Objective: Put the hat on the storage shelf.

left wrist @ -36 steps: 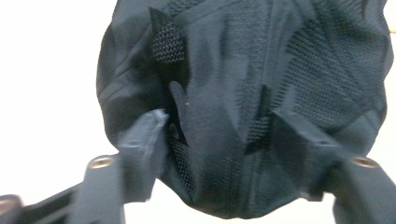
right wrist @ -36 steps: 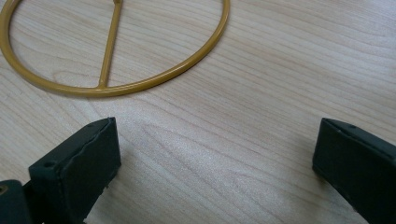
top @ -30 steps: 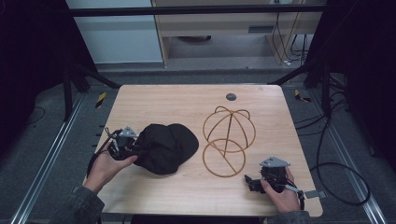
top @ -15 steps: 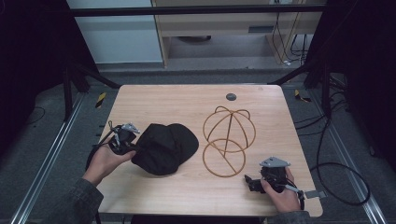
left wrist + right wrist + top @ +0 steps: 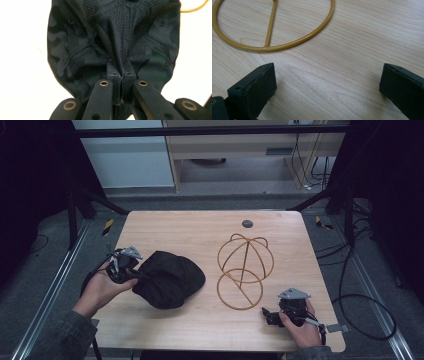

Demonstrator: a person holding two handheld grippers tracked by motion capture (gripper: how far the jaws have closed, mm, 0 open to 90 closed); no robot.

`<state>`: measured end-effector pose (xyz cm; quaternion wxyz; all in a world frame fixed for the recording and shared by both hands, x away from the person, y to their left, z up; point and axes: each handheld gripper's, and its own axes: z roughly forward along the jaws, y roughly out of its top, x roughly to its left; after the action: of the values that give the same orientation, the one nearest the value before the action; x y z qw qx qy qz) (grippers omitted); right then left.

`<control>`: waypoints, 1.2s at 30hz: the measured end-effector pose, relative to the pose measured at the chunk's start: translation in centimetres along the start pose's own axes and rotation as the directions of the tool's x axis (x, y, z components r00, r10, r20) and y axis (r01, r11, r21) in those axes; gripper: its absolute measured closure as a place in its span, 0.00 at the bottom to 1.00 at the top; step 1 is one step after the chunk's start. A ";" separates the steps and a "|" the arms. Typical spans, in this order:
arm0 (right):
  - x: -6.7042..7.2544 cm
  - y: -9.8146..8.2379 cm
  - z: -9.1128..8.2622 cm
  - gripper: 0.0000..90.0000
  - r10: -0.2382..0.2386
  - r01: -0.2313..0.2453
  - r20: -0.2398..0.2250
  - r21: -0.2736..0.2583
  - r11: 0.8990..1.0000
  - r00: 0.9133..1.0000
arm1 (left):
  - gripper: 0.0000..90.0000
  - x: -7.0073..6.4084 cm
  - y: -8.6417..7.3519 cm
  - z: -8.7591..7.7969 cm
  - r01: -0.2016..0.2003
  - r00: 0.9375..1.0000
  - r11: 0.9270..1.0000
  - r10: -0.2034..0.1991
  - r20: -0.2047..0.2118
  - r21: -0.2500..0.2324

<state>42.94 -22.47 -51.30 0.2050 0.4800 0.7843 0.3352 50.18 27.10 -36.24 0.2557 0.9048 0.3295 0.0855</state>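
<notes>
A black cap (image 5: 167,279) lies on the left half of the wooden table (image 5: 200,232), its left edge lifted. My left gripper (image 5: 134,275) is shut on that edge; in the left gripper view its jaws pinch a fold of the dark mesh fabric (image 5: 120,50) between them, the left gripper (image 5: 121,73) having just closed. A yellow wire hat stand (image 5: 245,270) stands right of the cap, with its round base ring (image 5: 272,46) on the table. My right gripper (image 5: 266,315) rests near the front right edge, open, its fingers (image 5: 254,90) wide apart over bare wood, close to the ring.
A small dark round disc (image 5: 247,223) sits near the table's far edge. Cables trail over the floor to the right (image 5: 360,285). A shelf unit stands beyond the table.
My left gripper closed on the cap's edge and rose, lifting that side of the cap. The right hand stayed still.
</notes>
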 end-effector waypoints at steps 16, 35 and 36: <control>0.0 0.0 0.0 0.01 0.000 0.000 0.000 0.000 1.000 1.000 | 0.98 -3.2 4.8 -9.9 -0.120 0.993 0.984 0.119 -0.020 -0.128; 0.0 0.0 0.0 0.01 -0.001 0.001 0.000 0.002 1.000 1.000 | 0.98 -6.5 8.2 -15.9 -0.212 0.977 0.952 0.205 -0.052 -0.223; 0.0 0.0 0.0 0.01 -0.001 0.001 -0.001 0.000 1.000 1.000 | 0.98 -6.5 8.2 -16.2 -0.210 0.978 0.950 0.204 -0.052 -0.231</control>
<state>42.97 -22.46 -51.31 0.2047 0.4793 0.7848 0.3354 44.52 24.15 -18.07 0.3463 0.8964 0.2238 0.1627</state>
